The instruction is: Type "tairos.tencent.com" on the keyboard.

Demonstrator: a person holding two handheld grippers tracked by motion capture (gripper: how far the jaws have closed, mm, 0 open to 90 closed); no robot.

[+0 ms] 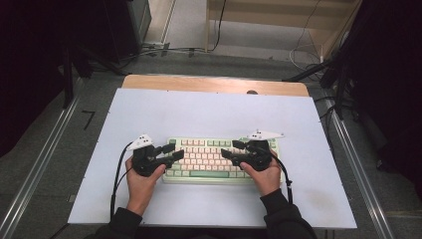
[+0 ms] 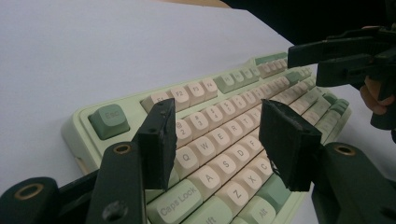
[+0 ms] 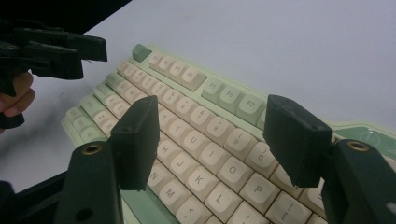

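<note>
A pale green keyboard (image 1: 206,160) with cream keys lies on the white board (image 1: 209,114), near its front edge. My left gripper (image 1: 175,152) hovers over the keyboard's left end, jaws open with nothing between them. In the left gripper view the left gripper (image 2: 217,121) frames the letter rows of the keyboard (image 2: 205,88), with the right gripper (image 2: 303,60) farther off. My right gripper (image 1: 229,149) hangs over the right half, open and empty. The right gripper view has the right gripper (image 3: 212,116) above the keyboard (image 3: 177,70), and the left gripper (image 3: 93,58) at the upper left.
The white board rests on a wooden table (image 1: 214,83) whose far edge shows behind it. Metal rails (image 1: 40,164) run along both sides on the floor. Cables (image 1: 164,50) and a wooden shelf unit (image 1: 278,20) stand beyond the table.
</note>
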